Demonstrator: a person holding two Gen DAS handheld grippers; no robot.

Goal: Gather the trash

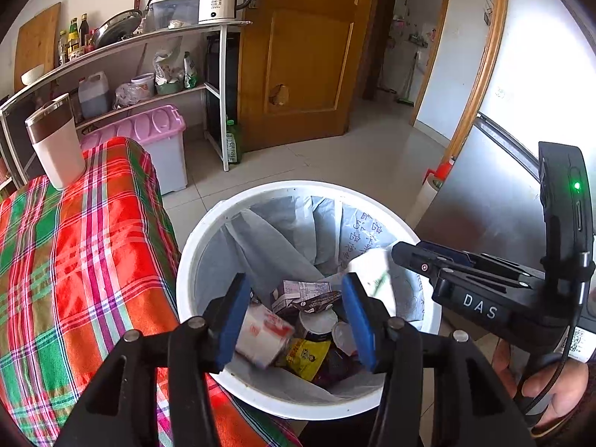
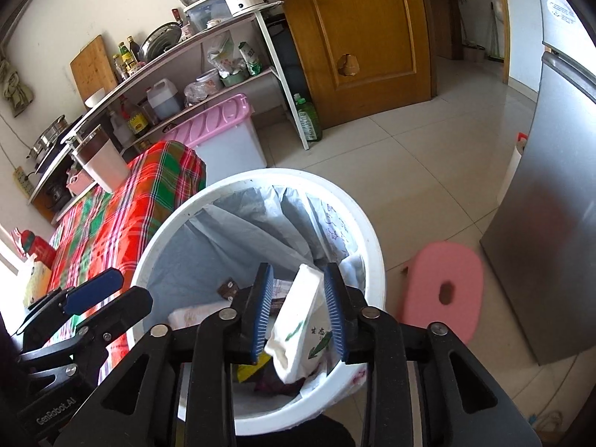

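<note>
The trash all sits in a round white plastic bin (image 1: pixel 185 283) lined with a grey-blue bag, down on the tiled floor right against the bench (image 1: pixel 74 260), which has a red-and-green plaid cloth over it. Already in the bottom are a purple carton (image 1: pixel 294 292), a yellow wrapper (image 1: pixel 307 357) and some white lids.

The left tool (image 1: pixel 296 283) hangs over the bin with its blue pads standing well apart. A white-and-red packet (image 1: pixel 264 335) shows up blurred below them, close to the left pad, and it doesn't look pinched.

The right tool (image 2: pixel 298 272) is over the bin's right side, jaws partway apart. A white packet with green print (image 2: pixel 298 320) sits tilted between the pads, its top leaning toward the right one, with a clear gap on the other side, so it's loose in there rather than clamped. A hand (image 1: pixel 551 383) holds that tool's grip at the lower right.

Further out, a white tumbler with a brown band (image 1: pixel 56 141) stands on the bench, a pink foam stool (image 2: pixel 443 290) is on the floor just beside the bin, and a silver fridge (image 2: pixel 551 223) is behind that.
</note>
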